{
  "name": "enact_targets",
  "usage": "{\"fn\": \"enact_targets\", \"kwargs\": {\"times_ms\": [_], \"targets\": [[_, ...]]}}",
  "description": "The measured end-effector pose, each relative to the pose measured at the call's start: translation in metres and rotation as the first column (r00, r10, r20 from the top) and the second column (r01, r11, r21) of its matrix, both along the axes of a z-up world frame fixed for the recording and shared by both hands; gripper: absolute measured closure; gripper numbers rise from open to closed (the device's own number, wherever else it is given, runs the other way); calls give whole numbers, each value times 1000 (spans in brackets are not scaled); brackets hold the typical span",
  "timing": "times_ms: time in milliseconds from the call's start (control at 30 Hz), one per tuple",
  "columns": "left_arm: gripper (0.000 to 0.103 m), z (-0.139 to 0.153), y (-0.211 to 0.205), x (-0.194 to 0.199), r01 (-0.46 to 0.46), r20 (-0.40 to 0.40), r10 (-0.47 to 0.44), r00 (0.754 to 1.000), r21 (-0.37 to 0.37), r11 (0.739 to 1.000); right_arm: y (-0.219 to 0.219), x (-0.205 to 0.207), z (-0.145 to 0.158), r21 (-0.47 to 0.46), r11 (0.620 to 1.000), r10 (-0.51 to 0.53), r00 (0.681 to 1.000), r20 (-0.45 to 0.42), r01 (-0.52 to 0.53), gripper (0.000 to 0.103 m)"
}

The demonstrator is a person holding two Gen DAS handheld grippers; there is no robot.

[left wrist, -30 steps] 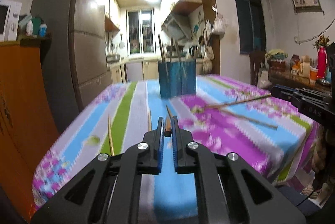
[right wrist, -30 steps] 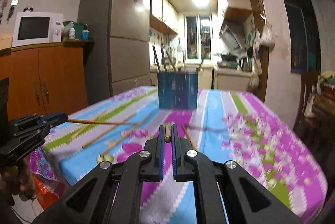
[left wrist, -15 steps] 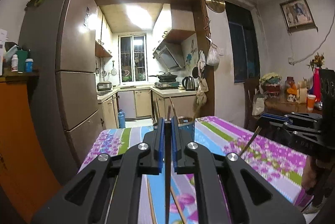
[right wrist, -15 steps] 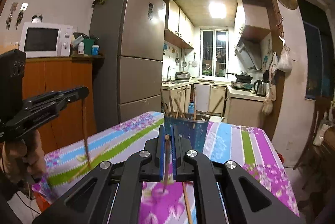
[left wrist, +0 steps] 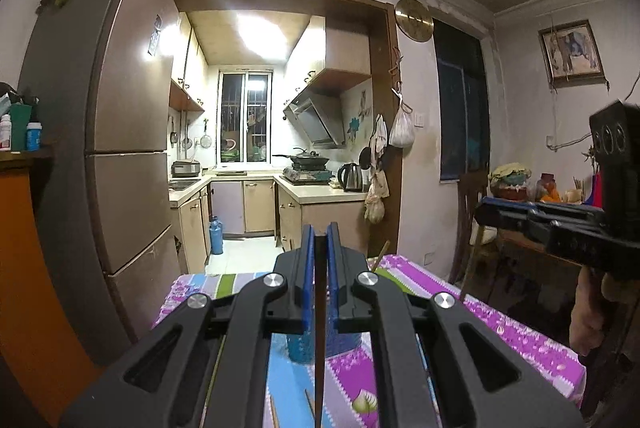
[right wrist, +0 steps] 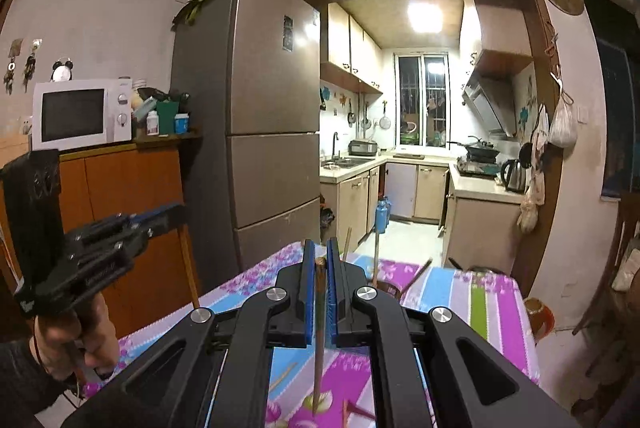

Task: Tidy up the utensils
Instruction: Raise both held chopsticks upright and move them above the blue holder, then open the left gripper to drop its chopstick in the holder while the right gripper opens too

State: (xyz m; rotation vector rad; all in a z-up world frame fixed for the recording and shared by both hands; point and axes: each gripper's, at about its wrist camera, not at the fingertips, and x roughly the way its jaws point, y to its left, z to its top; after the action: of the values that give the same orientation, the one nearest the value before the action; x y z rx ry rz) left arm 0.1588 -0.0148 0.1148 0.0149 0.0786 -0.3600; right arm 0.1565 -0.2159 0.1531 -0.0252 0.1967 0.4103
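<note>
My left gripper [left wrist: 319, 240] is shut on a wooden chopstick [left wrist: 319, 348] that hangs straight down, above the blue utensil holder [left wrist: 308, 346], which its fingers mostly hide. My right gripper [right wrist: 319, 252] is shut on another wooden chopstick [right wrist: 319, 340], held upright over the table. Chopsticks [right wrist: 376, 260] stick up from the holder behind the right fingers. The right gripper shows at the right of the left wrist view [left wrist: 484, 209] with a chopstick [left wrist: 468, 268] hanging from it. The left gripper shows at the left of the right wrist view [right wrist: 176, 214].
The table has a striped floral cloth [left wrist: 500, 324]. Loose chopsticks [right wrist: 282, 376] lie on it. A tall fridge [right wrist: 264, 131] stands behind the table, a wooden cabinet [right wrist: 132, 211] with a microwave [right wrist: 80, 113] beside it. A chair [left wrist: 470, 224] stands at the right.
Both grippers have risen from the table with their chopsticks and tipped them to hang vertically. The views swung upward; the holder now lies below and behind the fingers.
</note>
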Motion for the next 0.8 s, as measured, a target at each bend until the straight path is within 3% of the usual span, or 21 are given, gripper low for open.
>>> {"fn": "enact_targets", "kwargs": {"times_ms": [800], "targets": [[98,81,-22,60,-35,72,38,997,-44,998,-16,97,79,9,999,-50,998,33,50,96]]}}
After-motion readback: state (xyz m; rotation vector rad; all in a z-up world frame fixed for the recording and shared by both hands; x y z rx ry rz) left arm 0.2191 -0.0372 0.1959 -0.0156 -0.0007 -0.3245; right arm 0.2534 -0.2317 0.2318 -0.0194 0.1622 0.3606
